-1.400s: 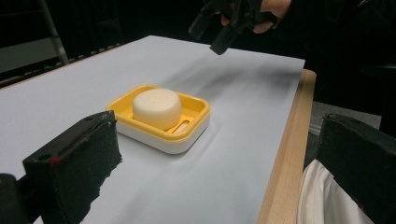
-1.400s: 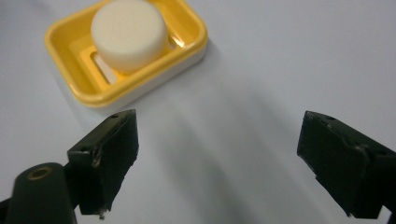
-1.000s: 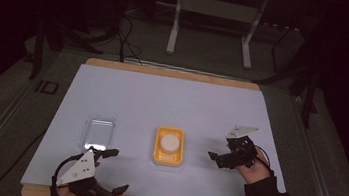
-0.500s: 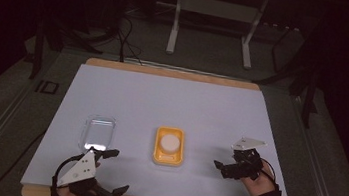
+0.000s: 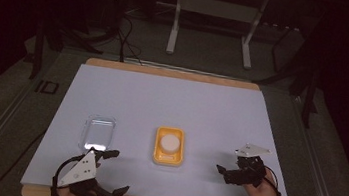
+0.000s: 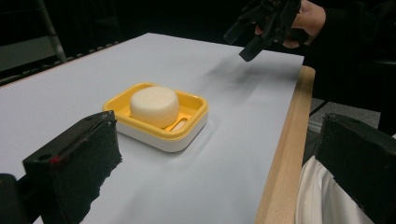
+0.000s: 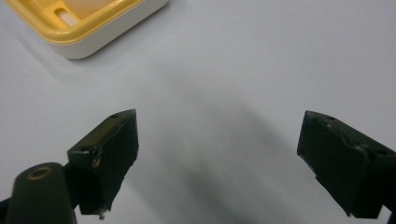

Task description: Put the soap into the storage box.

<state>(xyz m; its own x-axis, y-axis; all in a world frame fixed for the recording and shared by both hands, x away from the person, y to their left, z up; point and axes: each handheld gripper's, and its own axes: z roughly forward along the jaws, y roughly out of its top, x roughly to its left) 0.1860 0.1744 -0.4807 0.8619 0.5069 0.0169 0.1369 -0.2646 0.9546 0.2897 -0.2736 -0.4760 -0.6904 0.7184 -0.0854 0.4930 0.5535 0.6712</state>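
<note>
Soap dish: a yellow dish (image 5: 169,146) with a white base sits mid-table on the near half of the white sheet (image 5: 172,102), with a round cream soap (image 5: 169,142) inside it.
Lid: a clear lid (image 5: 98,132) lies flat to the left of the dish, apart from it.
Left gripper: the left gripper (image 5: 103,172) rests at the near edge, just on the near side of the lid; its jaws stand wide apart with nothing between them.
Right gripper: the right gripper (image 5: 225,173) hangs low over bare sheet to the right of the dish; its jaws are spread wide and hold nothing, and the dish corner (image 7: 79,25) lies ahead of them and to their left.
Risk, shove: if a jaw tip catches the dish rim from the side, the light dish will likely skid across the smooth sheet rather than get gripped.
Risk, soap: a tilted lift could tip the soap out, since it sits loose and stands above the rim.
Risk, lid: the lid is clear and lies flat, so jaws may slip off its edge or push it off the near side.
Surroundings: a wooden edge (image 6: 285,140) borders the sheet; a metal stand (image 5: 212,19) and cables (image 5: 124,36) stand on the floor beyond the table.
Obstacles: nothing lies between either gripper and the dish or lid.
</note>
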